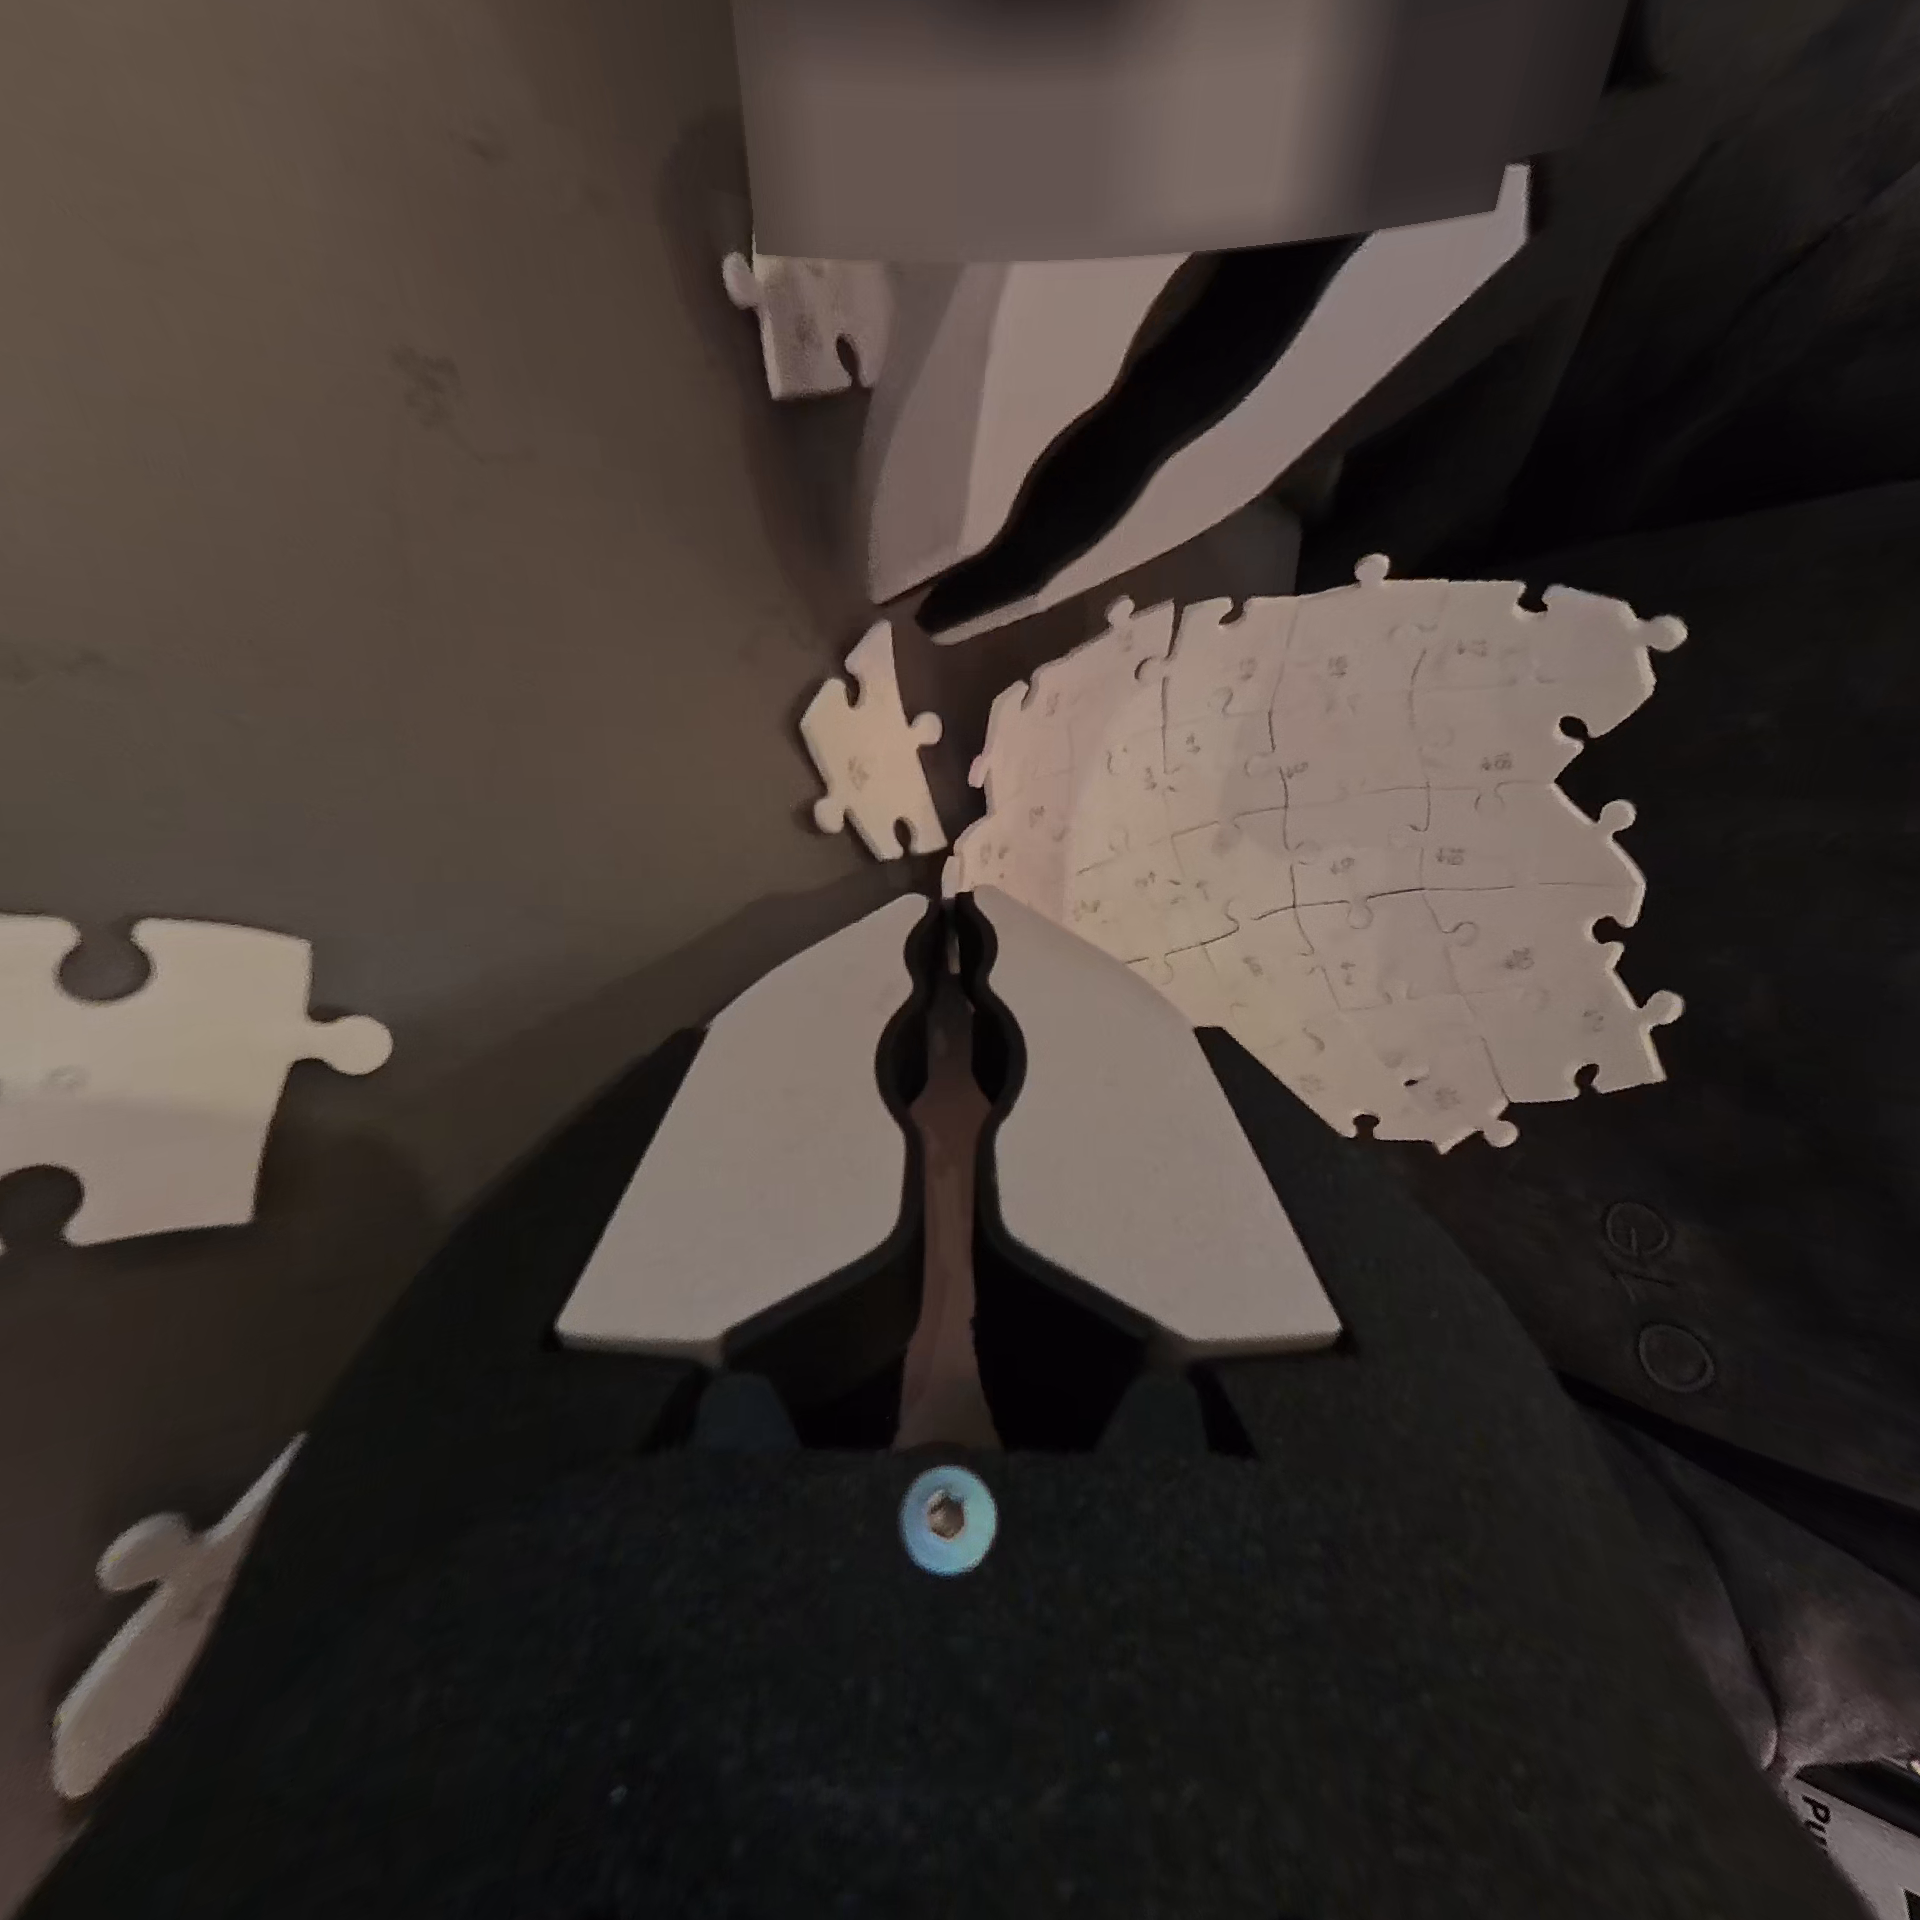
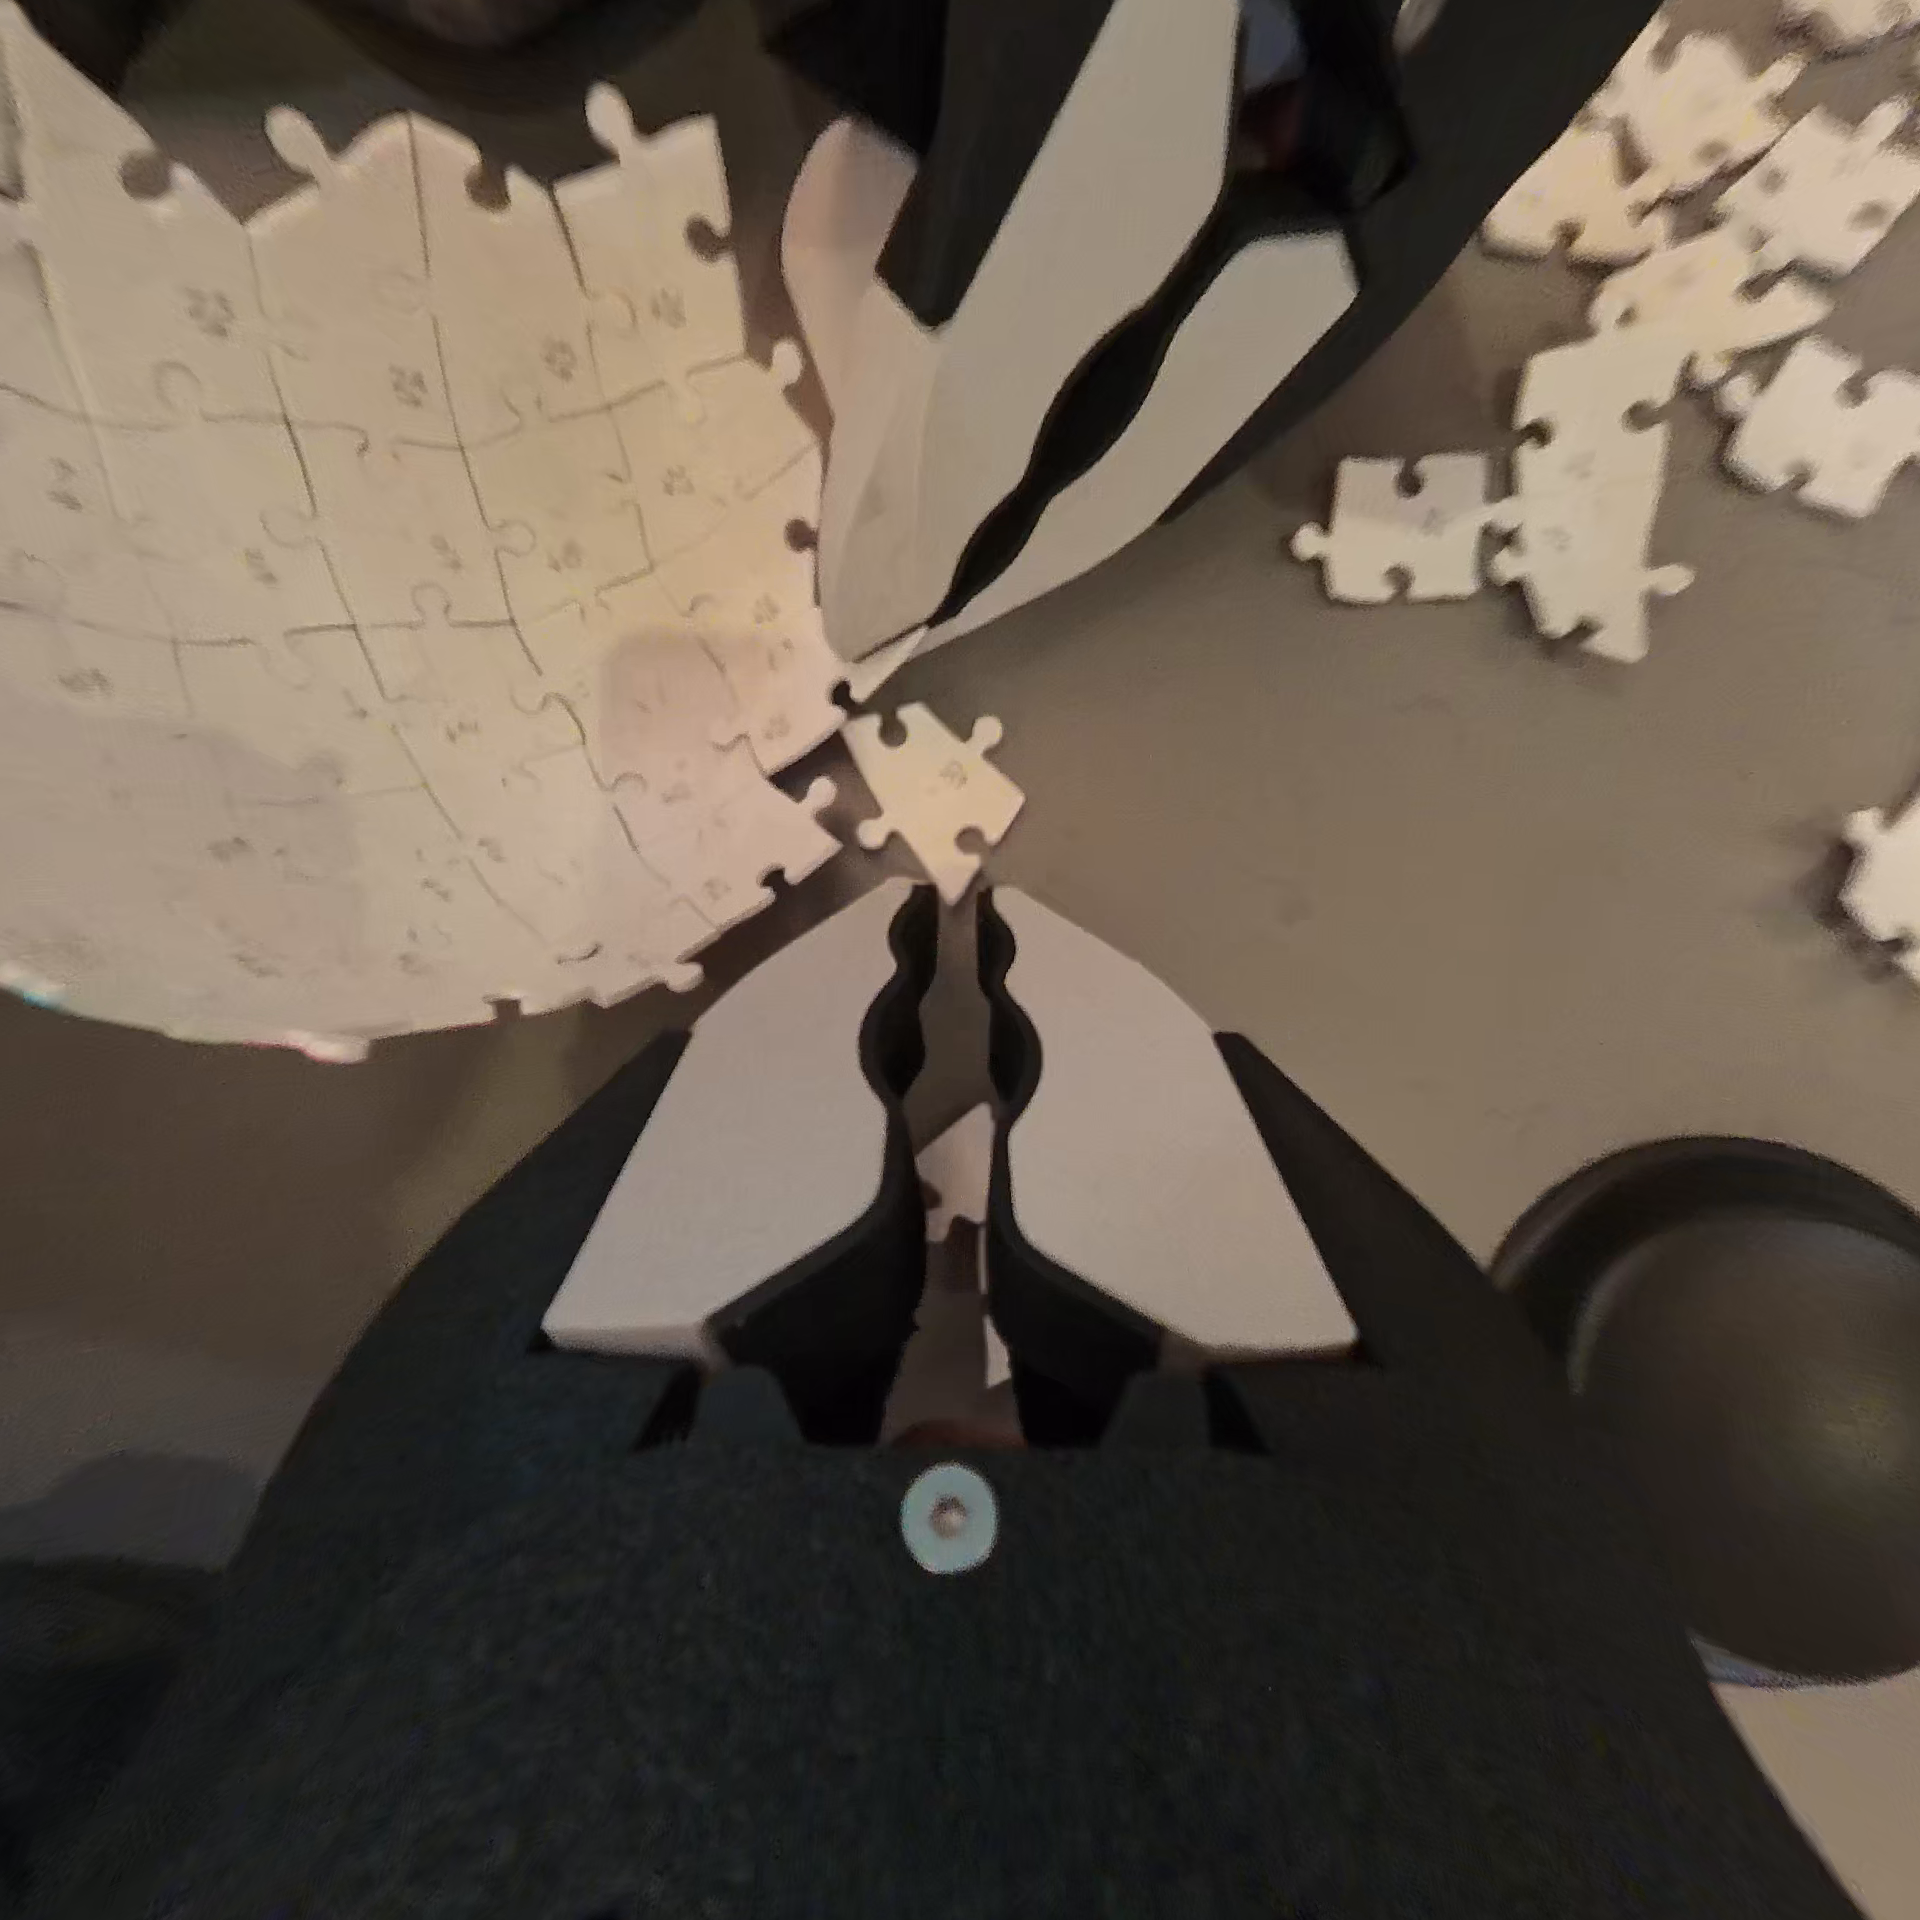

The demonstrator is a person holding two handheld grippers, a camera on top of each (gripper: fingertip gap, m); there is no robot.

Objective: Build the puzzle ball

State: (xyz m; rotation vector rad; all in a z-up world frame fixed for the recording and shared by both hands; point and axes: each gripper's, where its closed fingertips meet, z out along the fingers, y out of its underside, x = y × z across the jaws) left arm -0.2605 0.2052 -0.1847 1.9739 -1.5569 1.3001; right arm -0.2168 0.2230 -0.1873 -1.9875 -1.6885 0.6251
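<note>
At centre frame the right gripper (image 2: pixel 958 902) pinches a loose piece (image 2: pixel 933 795) just beside the part-built shell (image 2: pixel 343 582) — gripped at its edge by the left gripper (image 1: pixel 953 914). Next: align tabs, press home.

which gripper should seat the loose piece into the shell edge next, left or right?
Right. The right gripper pinches the loose piece beside the shell edge; the left gripper is clamped on the shell, steadying it.
</note>
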